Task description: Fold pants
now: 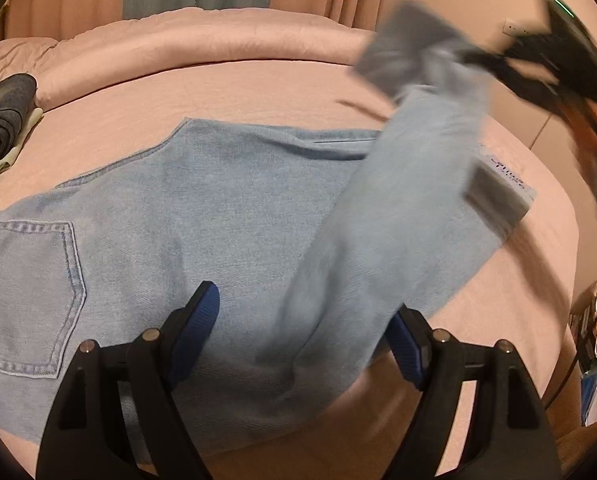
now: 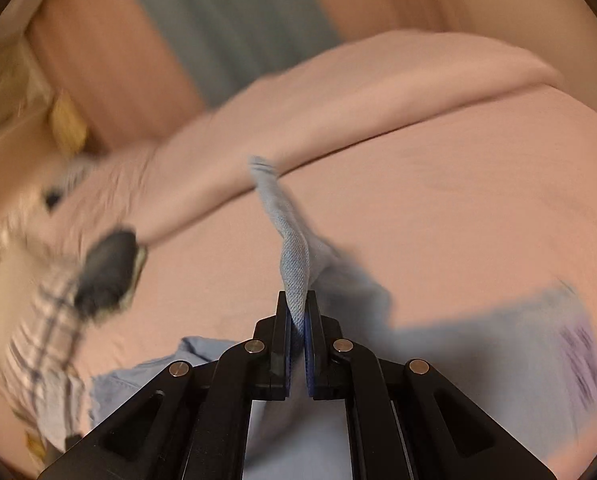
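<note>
Folding the pants (image 1: 202, 216) across the pink bed (image 1: 226, 84): my right gripper (image 2: 298, 308) is pinching the leg hem, lifted above the seat panel. I'd carry it level over the pocket end, keeping tension. Left gripper (image 1: 302, 328), spread wide over the jeans, should pin the crease.

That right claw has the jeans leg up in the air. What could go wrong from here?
The right gripper pinches only a narrow strip of the jeans near the hem, so the leg could slip out mid-swing. The left gripper is open over the lower edge and pins nothing, so the lower layer might drag on the pink sheet and wrinkle. The lifted leg hangs twisted and may land crooked.
</note>
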Demonstrator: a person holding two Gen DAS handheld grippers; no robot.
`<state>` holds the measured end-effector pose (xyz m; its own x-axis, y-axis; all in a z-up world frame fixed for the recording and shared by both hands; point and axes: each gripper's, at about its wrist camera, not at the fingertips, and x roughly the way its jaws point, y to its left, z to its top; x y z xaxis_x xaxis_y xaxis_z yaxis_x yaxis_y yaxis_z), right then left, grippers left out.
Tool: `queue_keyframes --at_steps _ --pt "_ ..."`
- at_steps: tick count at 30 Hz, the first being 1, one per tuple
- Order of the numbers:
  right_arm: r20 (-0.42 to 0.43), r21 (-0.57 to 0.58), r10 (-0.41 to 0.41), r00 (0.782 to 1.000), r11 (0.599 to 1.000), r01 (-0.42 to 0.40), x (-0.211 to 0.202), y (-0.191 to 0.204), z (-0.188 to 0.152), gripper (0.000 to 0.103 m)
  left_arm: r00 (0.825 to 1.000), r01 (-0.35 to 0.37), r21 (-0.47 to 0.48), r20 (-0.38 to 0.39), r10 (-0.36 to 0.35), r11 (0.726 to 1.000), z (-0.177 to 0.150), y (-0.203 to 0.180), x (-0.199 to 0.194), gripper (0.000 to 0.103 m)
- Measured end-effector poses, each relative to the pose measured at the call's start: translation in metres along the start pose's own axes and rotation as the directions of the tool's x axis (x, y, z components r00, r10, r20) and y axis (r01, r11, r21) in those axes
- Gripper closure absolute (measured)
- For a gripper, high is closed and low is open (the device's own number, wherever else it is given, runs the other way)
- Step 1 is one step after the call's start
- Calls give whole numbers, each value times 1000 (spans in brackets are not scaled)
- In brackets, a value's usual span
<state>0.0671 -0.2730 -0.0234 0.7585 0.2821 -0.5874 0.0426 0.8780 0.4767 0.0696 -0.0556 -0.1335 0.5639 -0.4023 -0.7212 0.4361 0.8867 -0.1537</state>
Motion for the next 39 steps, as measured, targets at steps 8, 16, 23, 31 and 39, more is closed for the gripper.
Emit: queue_keyframes --at_steps 8,16,23,31,39 --pt "-61 256 -37 997 965 52 -26 -111 -99 97 996 -73 73 -50 77 995 3 -12 8 22" --pt "45 492 109 993 863 -117 -41 -161 -108 64 998 22 39 -54 -20 999 -12 -6 -28 22" --pt "48 495 -13 999 869 -13 -39 -164 -95 64 1000 -13 -34 -1 13 999 16 8 -34 20" --pt "59 342 -87 994 938 61 -31 -138 -45 97 978 -198 -190 -104 181 962 34 74 10 20" --pt "315 189 -65 947 982 4 -112 -96 -44 98 967 -245 -193 -121 224 950 23 89 21 19"
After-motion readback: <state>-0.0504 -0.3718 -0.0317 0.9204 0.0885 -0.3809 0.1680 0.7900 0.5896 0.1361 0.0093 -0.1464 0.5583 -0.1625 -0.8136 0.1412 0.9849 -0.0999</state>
